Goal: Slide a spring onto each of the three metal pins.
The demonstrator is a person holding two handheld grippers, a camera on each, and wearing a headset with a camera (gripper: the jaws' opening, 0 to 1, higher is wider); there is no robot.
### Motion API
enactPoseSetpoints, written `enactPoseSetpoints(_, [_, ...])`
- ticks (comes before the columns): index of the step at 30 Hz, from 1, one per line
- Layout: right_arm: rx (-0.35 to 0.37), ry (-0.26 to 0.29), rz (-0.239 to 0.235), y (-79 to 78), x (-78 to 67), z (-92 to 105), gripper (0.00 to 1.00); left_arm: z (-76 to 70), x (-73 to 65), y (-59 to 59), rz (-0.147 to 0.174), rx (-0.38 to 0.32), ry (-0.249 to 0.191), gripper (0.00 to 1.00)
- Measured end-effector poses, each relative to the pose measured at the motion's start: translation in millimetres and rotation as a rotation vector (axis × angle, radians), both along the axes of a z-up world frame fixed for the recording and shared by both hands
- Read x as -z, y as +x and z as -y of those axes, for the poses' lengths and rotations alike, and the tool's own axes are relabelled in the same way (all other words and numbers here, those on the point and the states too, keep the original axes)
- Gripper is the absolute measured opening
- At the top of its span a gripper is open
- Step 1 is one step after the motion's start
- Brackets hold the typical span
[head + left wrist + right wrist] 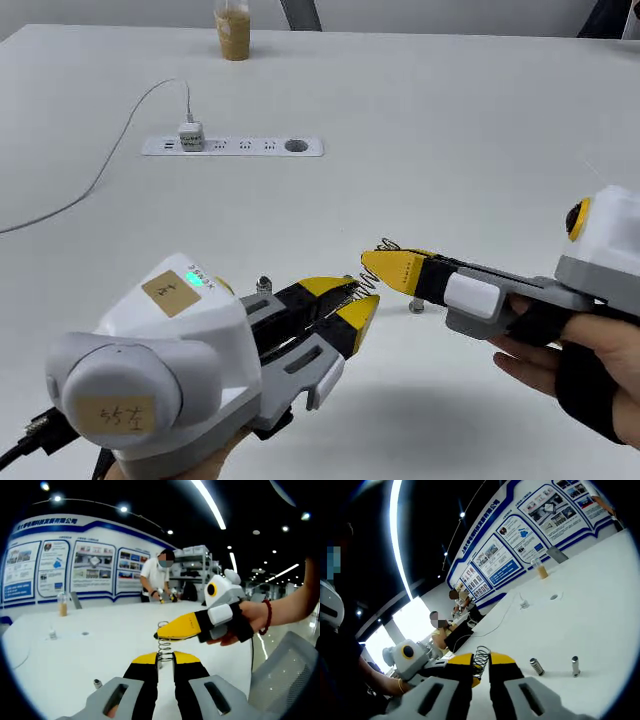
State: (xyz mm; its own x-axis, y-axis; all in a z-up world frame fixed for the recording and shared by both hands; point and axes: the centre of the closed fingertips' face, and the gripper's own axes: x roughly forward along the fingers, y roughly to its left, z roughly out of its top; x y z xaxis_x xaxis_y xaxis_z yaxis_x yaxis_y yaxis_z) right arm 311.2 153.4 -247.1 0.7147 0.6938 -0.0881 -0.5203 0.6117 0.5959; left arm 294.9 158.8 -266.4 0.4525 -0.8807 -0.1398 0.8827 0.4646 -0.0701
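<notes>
Both grippers meet on one spring [370, 285] held above the white table [450, 130], just below the centre of the head view. The left gripper [345, 301] reaches in from the lower left. Its yellow-tipped jaws stand a narrow gap apart, and in the left gripper view the spring's lower coils sit pinched in that gap. The right gripper [388, 266] comes in from the right edge with its jaws drawn almost together on the upper coils. In the right gripper view the coil end pokes up between its tips. The spring is thin bare wire and runs slanted between the two sets of tips, its top loop sticking out above the right gripper's yellow tip. On the table just below that tip a short metal pin [417, 305] stands upright, and a second pin [264, 285] stands behind the left gripper's jaws. At the lower right of the right gripper view a ribbed pin [536, 666], seemingly wrapped in coils, stands beside a smooth pin [575, 665].
</notes>
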Motion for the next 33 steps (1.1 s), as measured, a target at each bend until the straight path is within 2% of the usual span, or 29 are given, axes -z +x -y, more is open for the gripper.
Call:
enactPoseSetpoints(7, [-0.014,-0.054,0.039,-1.1,0.0,-2.3,0.12,-0.4,2.7,1.2,0.002,-0.008,0.023,0.11])
enactPoseSetpoints(9, [-0.017,-0.079,0.053,-1.3,0.4,-3.3,0.12,0.1,3.9,1.4,0.011,-0.006,0.044,0.11])
enactPoseSetpoints(14, [-0.001,-0.106,0.077,0.9,-0.8,0.4,0.11,-1.3,10.7,1.8,0.000,0.000,0.082,0.12])
enactPoseSetpoints(22, [0.044,-0.142,0.103,7.5,-2.7,15.4,0.11,-14.2,24.8,10.2,-0.024,-0.048,0.141,0.25])
enactPoseSetpoints(28, [0.060,-0.206,0.139,10.9,-1.0,25.1,0.11,-22.8,32.1,14.5,-0.049,-0.079,0.171,0.34])
enactPoseSetpoints(33, [0.072,-0.261,0.157,13.2,0.9,31.5,0.11,-28.5,36.6,15.6,-0.042,-0.096,0.197,0.39])
